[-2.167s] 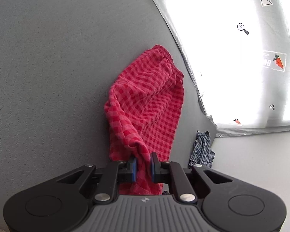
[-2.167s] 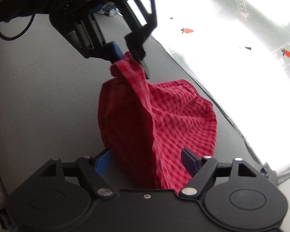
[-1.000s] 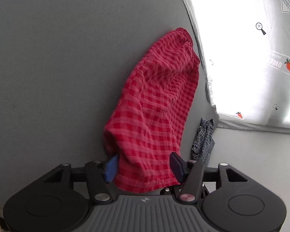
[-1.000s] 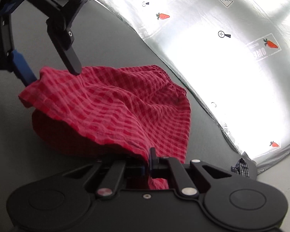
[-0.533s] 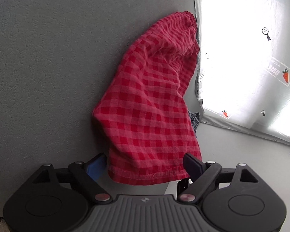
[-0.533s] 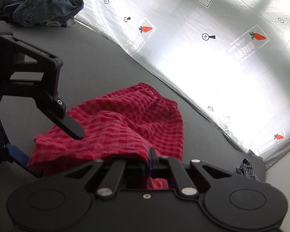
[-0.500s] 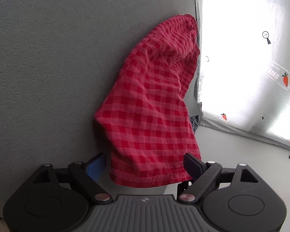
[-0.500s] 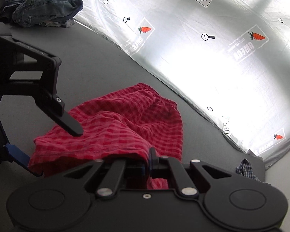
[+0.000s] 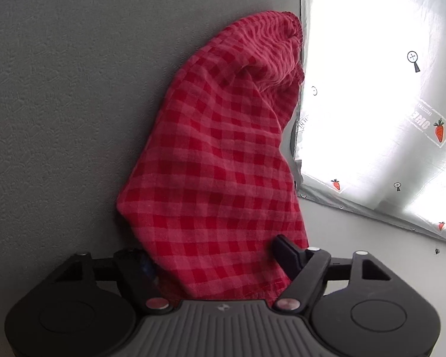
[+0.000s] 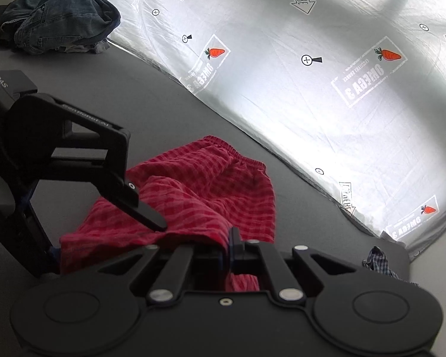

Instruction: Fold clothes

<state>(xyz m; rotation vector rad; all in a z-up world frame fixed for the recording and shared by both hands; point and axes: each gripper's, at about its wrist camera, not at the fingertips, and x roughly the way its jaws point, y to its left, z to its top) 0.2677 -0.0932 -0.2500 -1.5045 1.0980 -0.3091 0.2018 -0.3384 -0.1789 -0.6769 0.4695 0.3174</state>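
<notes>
Shorts: red checked shorts (image 9: 220,160) lie on the grey bench (image 9: 59,89), long axis toward 12 o'clock, waistband far.
Left claw (image 9: 214,264): fingers spread wide, astride the near hem, gripping nothing.
Right claw (image 10: 231,245): pinched shut on a hem edge, lifting it; equally near.
Elsewhere: jeans pile (image 10: 59,20) at 10 o'clock; silver sheet (image 10: 312,74) at 1 o'clock.
Containers: none seen.

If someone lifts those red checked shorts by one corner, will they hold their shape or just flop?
Probably flop: the red checked shorts already sag in soft folds from where the right gripper pinches the hem. They look thin and light, rumpling loosely on the grey mat. The gathered waistband may bunch rather than lie straight.
</notes>
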